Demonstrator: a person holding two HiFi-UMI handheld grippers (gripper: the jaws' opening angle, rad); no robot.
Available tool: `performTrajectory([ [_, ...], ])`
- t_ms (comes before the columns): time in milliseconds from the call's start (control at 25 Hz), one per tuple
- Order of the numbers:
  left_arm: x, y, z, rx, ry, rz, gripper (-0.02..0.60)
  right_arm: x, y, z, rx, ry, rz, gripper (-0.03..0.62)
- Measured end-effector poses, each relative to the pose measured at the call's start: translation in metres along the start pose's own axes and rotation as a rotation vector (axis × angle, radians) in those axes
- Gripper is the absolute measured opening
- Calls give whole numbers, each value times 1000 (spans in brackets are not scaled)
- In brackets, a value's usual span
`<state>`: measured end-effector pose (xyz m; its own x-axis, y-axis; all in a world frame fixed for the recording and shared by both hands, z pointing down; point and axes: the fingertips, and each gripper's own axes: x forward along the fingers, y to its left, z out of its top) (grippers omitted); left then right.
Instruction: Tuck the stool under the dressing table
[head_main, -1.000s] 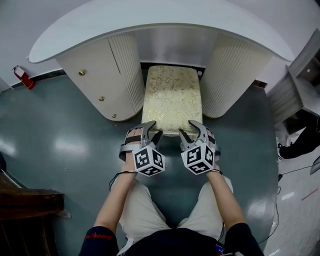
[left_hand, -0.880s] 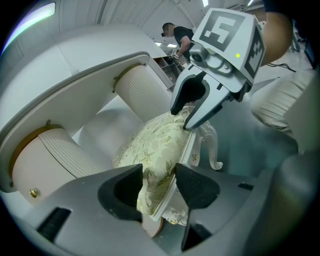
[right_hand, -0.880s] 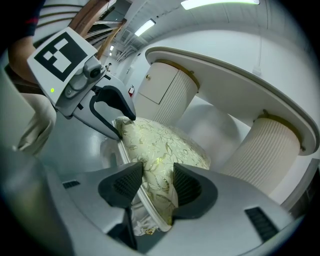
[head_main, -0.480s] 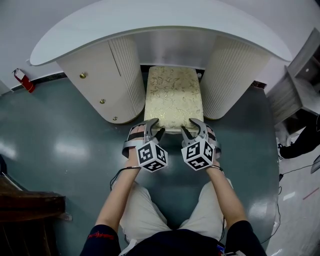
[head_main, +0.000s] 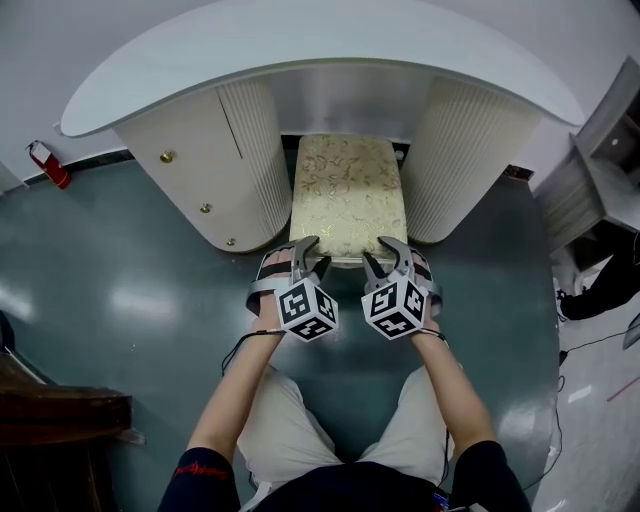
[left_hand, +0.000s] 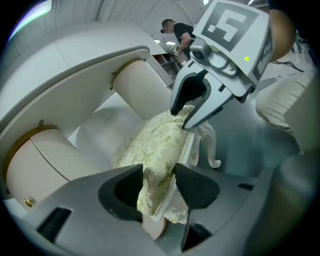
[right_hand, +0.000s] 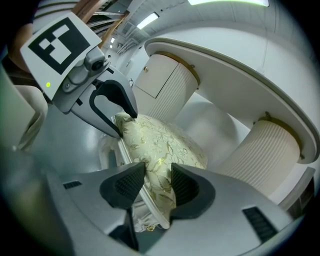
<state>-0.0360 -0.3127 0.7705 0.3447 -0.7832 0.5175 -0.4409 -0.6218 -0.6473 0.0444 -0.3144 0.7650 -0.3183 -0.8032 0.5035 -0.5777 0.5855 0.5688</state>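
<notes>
Stool (head_main: 347, 195) mostly inside desk (head_main: 300, 40) kneehole, front edge out. Left gripper (head_main: 311, 255) clamped on that edge; right gripper (head_main: 376, 252) jaws just been closing onto it. Risk: uneven shove skews stool, leg scrapes ribbed pedestal (head_main: 470, 150).

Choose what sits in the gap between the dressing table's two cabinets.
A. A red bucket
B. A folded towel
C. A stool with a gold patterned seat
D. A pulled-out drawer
C: the stool, gold patterned on top, sits in the gap between the ribbed cabinets under the dressing table.
</notes>
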Motion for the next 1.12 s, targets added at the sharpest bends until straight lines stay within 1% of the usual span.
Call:
performTrajectory([
  [120,7,4,3,13,-1,8,215,6,-5,0,-11,3,-18,177],
  [240,13,7,4,24,-10,21,207,13,-9,-1,-36,14,-44,163],
  [480,23,13,6,26,-14,20,204,21,-15,0,-68,19,-55,155],
  [640,28,16,8,27,-22,26,204,26,-20,-1,-77,22,-79,149],
  [880,33,21,6,19,-30,21,206,32,-23,1,-92,26,-76,147],
  [1120,40,27,6,24,-18,29,205,38,-26,2,-101,24,-83,144],
])
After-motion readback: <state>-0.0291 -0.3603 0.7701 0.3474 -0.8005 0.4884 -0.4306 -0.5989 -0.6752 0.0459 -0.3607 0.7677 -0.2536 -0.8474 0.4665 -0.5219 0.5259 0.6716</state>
